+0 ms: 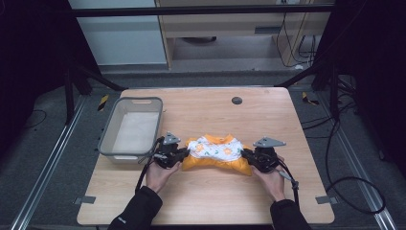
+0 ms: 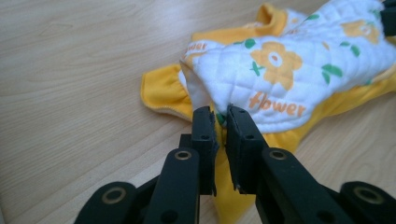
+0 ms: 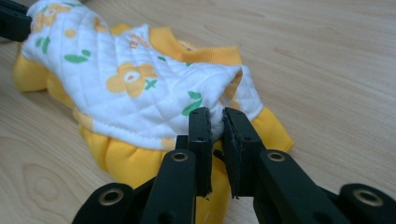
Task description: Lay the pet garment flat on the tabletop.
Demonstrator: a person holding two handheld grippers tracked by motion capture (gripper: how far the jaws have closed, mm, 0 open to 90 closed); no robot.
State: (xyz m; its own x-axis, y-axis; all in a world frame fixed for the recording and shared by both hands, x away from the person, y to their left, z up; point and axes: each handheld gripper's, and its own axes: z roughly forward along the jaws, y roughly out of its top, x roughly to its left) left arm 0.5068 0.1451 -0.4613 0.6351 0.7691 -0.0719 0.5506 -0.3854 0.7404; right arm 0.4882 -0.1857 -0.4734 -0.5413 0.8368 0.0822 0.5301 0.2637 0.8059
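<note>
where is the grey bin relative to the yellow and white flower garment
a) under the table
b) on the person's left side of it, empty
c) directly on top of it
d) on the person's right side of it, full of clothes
b: in the high view the grey bin sits on the table to the left of the flower garment, with only its bare pale floor showing inside.

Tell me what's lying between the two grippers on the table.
The yellow and white flowered garment, in the high view; the left gripper and right gripper each pinch one end.
</note>
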